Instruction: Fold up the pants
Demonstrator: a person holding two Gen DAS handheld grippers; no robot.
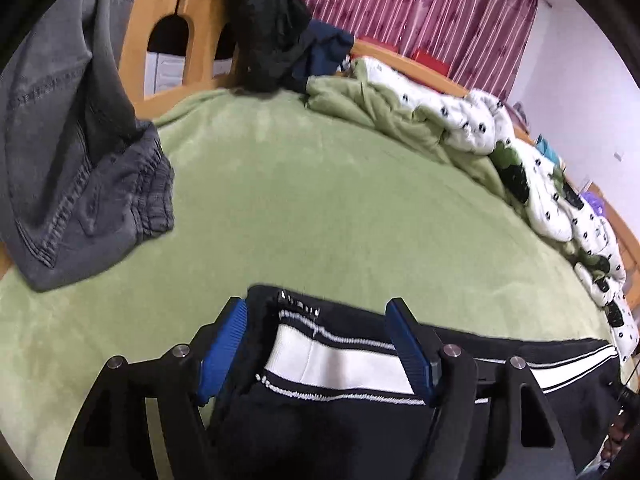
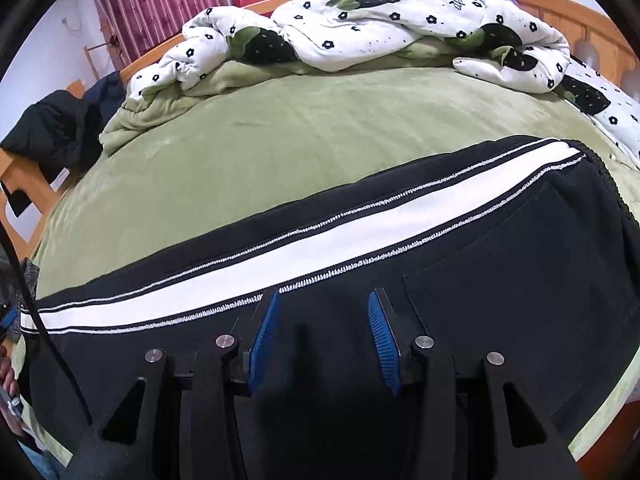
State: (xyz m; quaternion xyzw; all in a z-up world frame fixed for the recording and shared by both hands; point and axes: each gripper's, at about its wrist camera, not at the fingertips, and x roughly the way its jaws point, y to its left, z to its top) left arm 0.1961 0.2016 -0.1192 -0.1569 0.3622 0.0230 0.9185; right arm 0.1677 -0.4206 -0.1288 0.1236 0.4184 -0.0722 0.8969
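Note:
Black pants [image 2: 500,264] with a white side stripe [image 2: 320,236] lie flat along the near edge of the green bed [image 2: 280,128]. In the left wrist view the cuff end of the pants [image 1: 320,360] lies between the blue pads of my left gripper [image 1: 318,312], which is open with nothing clamped. In the right wrist view my right gripper [image 2: 324,300] is open just over the upper part of the pants, beside a back pocket [image 2: 520,248]. Its fingers straddle black cloth without closing on it.
Grey pants [image 1: 80,160] lie at the far left of the bed. A rumpled white flowered quilt [image 2: 360,28] lines the far side. Dark clothes [image 1: 272,28] hang on the wooden bed frame [image 1: 184,0]. Red curtains [image 1: 420,8] are behind.

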